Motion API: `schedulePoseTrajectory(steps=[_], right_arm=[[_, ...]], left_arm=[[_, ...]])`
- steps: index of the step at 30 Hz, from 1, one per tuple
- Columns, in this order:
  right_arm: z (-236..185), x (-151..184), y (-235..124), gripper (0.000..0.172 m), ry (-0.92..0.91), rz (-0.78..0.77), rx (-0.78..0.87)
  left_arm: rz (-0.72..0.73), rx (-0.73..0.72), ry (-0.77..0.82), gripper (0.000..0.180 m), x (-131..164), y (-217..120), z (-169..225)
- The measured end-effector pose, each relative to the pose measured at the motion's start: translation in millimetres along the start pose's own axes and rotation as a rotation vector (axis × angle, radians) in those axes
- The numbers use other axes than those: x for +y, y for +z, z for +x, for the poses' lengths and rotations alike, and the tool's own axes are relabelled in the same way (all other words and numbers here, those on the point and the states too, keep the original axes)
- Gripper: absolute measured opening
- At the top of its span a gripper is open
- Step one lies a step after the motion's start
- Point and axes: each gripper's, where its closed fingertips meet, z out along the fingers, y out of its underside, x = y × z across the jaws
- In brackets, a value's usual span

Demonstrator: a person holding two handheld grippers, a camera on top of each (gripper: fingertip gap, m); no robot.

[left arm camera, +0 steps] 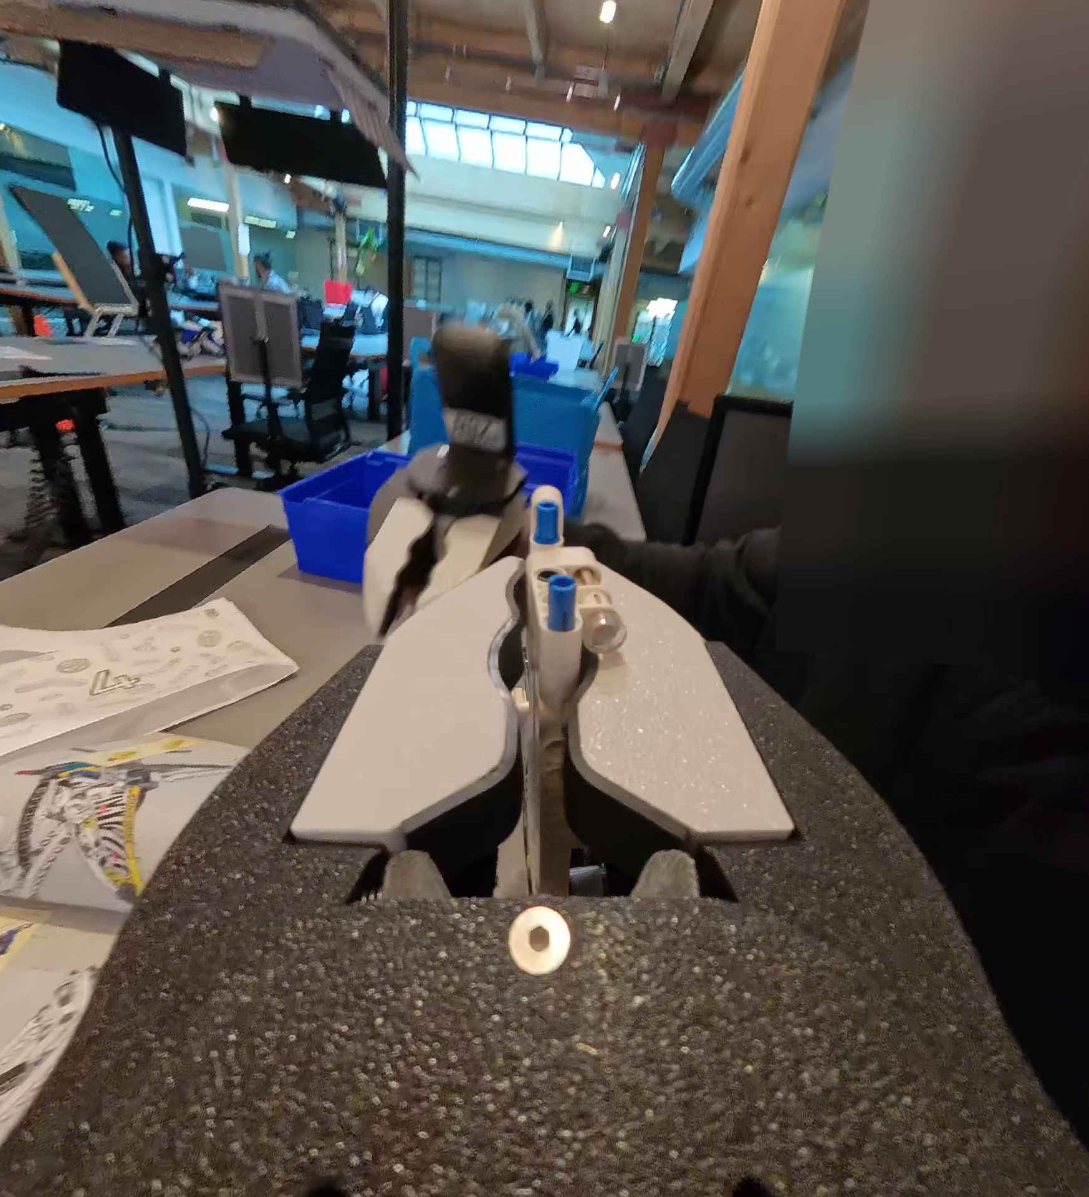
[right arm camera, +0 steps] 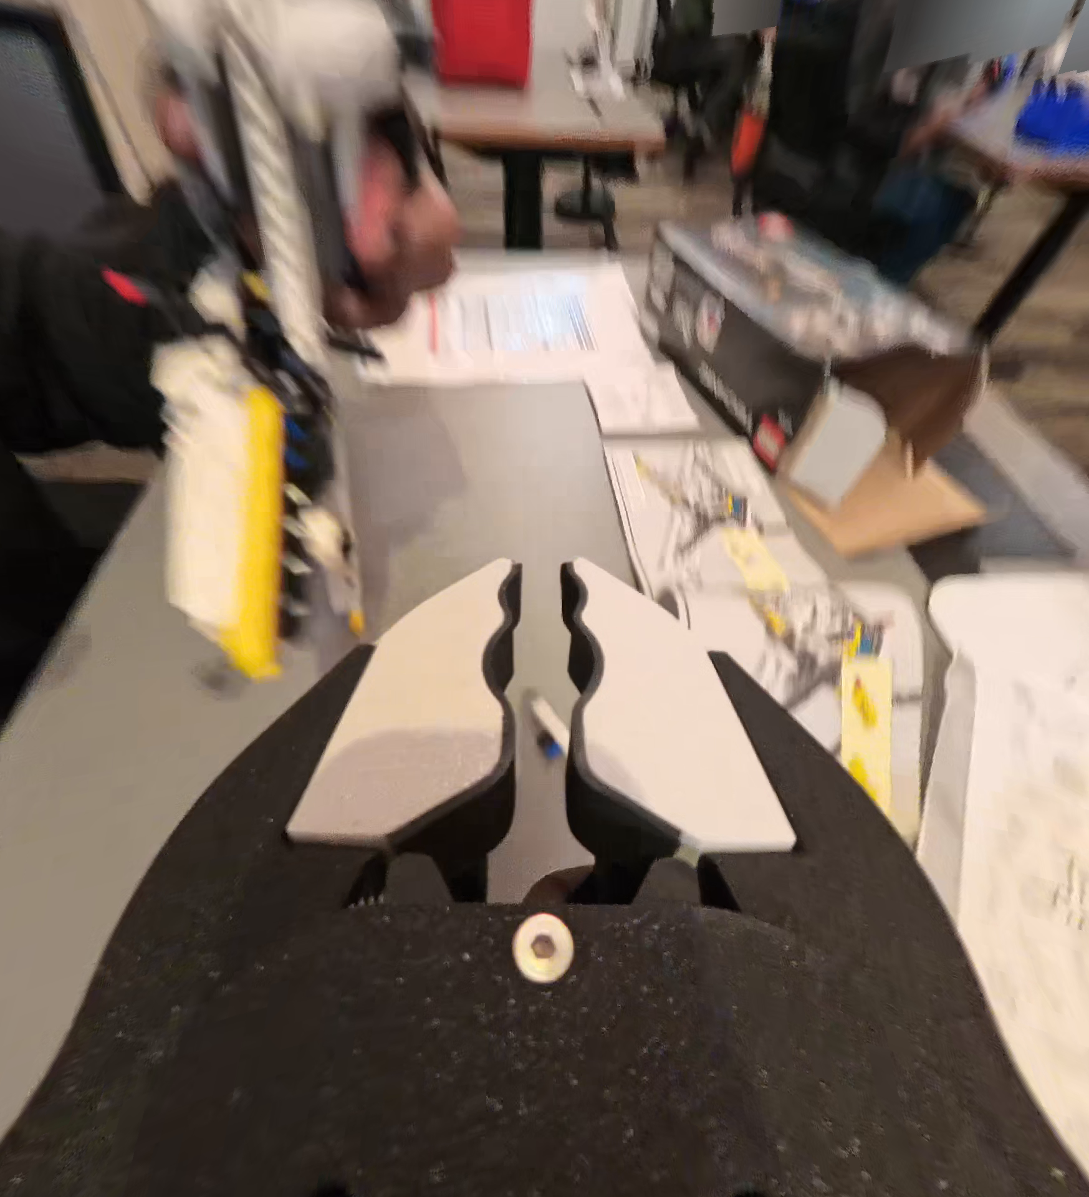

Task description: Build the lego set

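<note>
Left fingers (left arm camera: 516,622) clamp a white brick assembly (left arm camera: 554,622).

Surface: grey table (right arm camera: 464,453), centre frame.
On it: printed sheets (right arm camera: 755,583) right; black box (right arm camera: 755,337) upper right; blue bin (left arm camera: 328,512); small peg (right arm camera: 548,729).

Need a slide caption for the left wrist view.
Left gripper clamps a white building-toy piece with blue pins; right gripper beside it, blue bin behind.

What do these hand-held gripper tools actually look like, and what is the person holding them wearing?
Each gripper, left and right, has two flat, pale grey fingers with wavy black inner edges, set in a grainy black body with a silver screw. The right one's handle looks dark, with a label. A black sleeve shows.
</note>
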Motion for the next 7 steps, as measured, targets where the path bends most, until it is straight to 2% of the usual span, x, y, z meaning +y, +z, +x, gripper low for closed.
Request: schedulePoseTrajectory(steps=[3,7], right_arm=[[17.6,60.8,15.6,0.015,0.111,-0.130,0.008],[22.4,99.7,33.2,0.018,0.122,-0.223,-0.003]], left_arm=[[0.088,0.041,-0.037,0.008,-1.4,-20.3,-2.6],[0.169,0.084,-0.101,0.007,-2.2,-38.5,-9.2]])
